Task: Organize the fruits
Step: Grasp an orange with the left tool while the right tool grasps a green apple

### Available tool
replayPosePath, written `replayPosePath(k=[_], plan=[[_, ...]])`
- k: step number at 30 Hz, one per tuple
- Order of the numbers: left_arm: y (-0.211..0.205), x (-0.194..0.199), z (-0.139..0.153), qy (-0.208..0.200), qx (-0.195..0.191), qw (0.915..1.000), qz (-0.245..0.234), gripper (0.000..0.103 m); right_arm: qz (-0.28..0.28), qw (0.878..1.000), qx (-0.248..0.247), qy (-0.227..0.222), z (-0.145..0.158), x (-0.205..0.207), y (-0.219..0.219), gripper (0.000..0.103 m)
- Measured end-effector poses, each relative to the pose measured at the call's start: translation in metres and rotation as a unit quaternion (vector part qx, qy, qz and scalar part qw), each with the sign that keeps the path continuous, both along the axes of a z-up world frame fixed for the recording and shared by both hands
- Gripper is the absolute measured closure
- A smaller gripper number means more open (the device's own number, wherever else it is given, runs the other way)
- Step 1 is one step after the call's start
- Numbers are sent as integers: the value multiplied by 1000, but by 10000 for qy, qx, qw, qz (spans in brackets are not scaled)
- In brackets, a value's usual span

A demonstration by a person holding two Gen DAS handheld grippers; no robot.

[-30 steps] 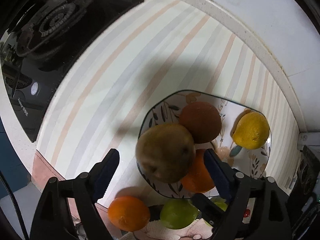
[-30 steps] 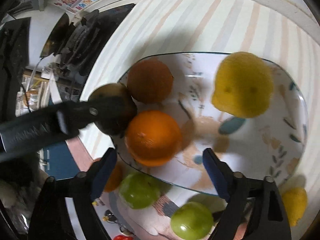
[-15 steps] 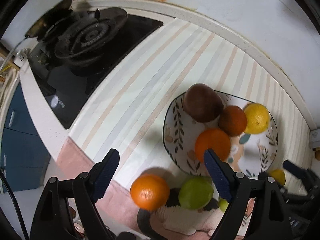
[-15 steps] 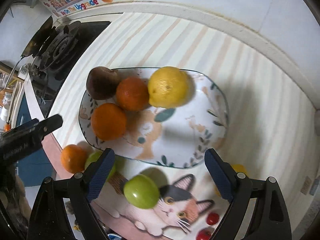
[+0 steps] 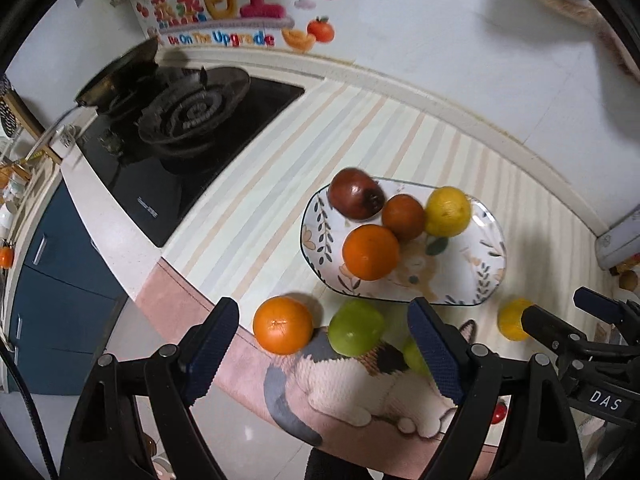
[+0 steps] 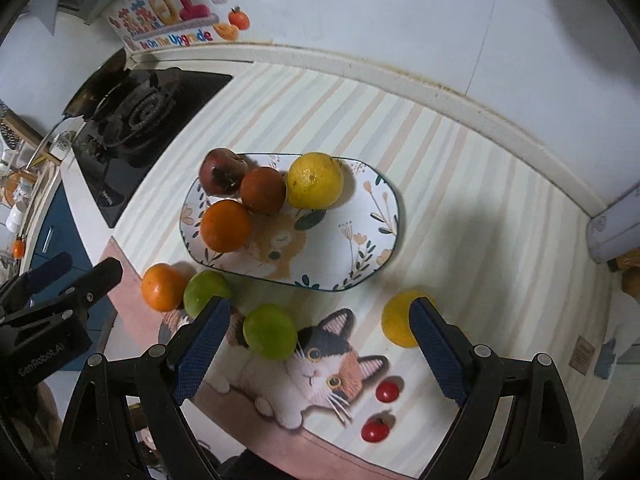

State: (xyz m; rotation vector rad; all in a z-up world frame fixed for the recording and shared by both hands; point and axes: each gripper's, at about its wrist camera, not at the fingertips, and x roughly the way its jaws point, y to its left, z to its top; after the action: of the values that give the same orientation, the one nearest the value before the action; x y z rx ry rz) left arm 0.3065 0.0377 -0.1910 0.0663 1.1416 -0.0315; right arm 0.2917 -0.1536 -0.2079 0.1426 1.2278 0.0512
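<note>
A floral oval plate (image 6: pixel 360 236) (image 5: pixel 472 280) holds a dark red pomegranate (image 6: pixel 222 172) (image 5: pixel 354 194), a dark orange (image 6: pixel 263 191), a bright orange (image 6: pixel 226 226) (image 5: pixel 370 252) and a big lemon (image 6: pixel 315 181) (image 5: pixel 447 212). On the mat in front lie an orange (image 6: pixel 162 286) (image 5: pixel 283 330), two green fruits (image 6: pixel 206 292) (image 6: pixel 270 332) (image 5: pixel 356 332), a small lemon (image 6: pixel 402 326) (image 5: pixel 512 318) and two cherry tomatoes (image 6: pixel 387 391). My left gripper (image 5: pixel 324 356) and right gripper (image 6: pixel 318 354) are open and empty, held above the mat.
A gas hob (image 5: pixel 188 120) (image 6: pixel 132 108) sits at the left of the striped counter. A tiled wall with a sticker (image 5: pixel 224 12) is behind. The counter's front edge drops to blue cabinets (image 5: pixel 56 280). A white appliance (image 6: pixel 612 228) stands at the right.
The pomegranate left my left gripper and now lies on the plate. Both grippers have pulled back and up, away from the plate.
</note>
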Motion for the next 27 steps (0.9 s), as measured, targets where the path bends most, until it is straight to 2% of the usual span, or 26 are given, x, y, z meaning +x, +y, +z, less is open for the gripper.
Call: replayPosePath(k=[7, 17, 27], plan=[[-5, -25, 31, -333, -139, 9993, -94, 17, 83, 9997, -5, -226, 31, -35, -4, 10], [-12, -65, 68, -609, -291, 9974, -251, 17, 101, 9982, 23, -586, 76, -77, -13, 10], [-12, -82, 81, -653, -478, 9964, -241, 17, 11, 9971, 231, -731, 96, -91, -19, 10]])
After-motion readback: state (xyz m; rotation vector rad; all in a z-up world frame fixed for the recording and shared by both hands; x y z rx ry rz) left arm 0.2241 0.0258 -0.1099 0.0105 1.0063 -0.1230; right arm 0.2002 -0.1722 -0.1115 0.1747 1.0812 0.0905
